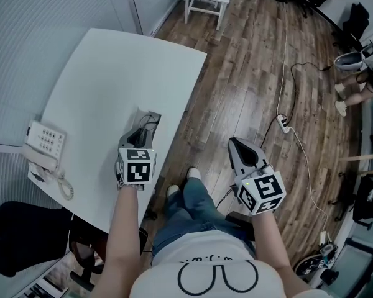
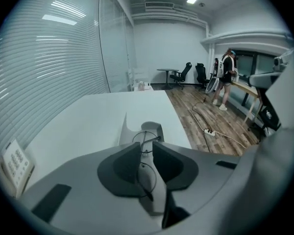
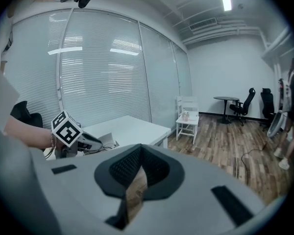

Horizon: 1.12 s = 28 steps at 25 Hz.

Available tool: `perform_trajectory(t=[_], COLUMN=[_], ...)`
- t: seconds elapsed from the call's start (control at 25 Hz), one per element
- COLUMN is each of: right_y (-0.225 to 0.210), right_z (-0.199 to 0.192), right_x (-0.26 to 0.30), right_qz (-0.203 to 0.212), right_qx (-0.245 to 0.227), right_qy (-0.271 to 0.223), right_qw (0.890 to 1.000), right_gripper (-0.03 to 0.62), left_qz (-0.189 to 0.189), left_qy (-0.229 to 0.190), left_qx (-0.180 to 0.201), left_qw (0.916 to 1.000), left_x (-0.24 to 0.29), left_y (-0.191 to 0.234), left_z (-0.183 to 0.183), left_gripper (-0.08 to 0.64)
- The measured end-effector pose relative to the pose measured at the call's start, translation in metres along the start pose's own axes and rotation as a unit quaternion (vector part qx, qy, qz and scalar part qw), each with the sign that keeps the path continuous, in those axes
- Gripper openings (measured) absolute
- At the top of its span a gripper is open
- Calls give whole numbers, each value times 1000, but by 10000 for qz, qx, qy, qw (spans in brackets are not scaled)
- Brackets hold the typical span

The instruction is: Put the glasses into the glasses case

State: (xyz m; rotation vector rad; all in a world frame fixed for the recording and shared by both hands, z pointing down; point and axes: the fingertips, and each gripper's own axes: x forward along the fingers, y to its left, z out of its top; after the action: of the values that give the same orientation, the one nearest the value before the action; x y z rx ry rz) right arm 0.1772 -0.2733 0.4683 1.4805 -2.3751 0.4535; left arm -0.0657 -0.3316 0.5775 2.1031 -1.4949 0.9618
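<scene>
Release looks like the step in hand: your left hand-held gripper (image 2: 146, 149) stands slightly open astride the glasses (image 2: 143, 154), which lie in the glasses case (image 1: 150, 118) at the counter (image 1: 99, 85) edge. Your right hand-held gripper (image 3: 137, 153) hangs closed and empty. Next, probably lift straight clear without snagging the frame.

A telephone (image 1: 45, 143) sits on the white table (image 1: 112, 73); a power strip (image 1: 285, 124) lies on the floor (image 1: 236, 73).

White table (image 1: 99, 104), wood floor (image 1: 248, 73), blinds (image 1: 50, 17)
</scene>
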Motion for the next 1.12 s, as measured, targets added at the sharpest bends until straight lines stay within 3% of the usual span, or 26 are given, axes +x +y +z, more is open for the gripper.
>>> perform_trajectory(t=[0.16,0.4,0.6,0.92,1.12], right_y=[3,13,30,57,64], right_z=[16,60,103,156,182], right_x=[-3,-3,-4,-13,-23], right_qz=[2,135,335,556,508], right_qx=[-75,-215,-394,-857,-974], right_qy=[-204,-724,-1198,-1790,-2169], right_qw=[9998,9971,9915,9785,9700], right_gripper=[11,11,11,11,11], left_qz=[-6,324,688,1142,1493], left_qy=[-231,-748,-1198,-2287,-2839], left_qx=[-88,-304,-94,-288,-70], left_qw=[9997,9962,9904,9664,9471], left_x=[-13,-54,-95,-164,-205], left_y=[4,33,53,79,88], left_z=[9,36,54,91,111], left_gripper=[118,121,121,121,98])
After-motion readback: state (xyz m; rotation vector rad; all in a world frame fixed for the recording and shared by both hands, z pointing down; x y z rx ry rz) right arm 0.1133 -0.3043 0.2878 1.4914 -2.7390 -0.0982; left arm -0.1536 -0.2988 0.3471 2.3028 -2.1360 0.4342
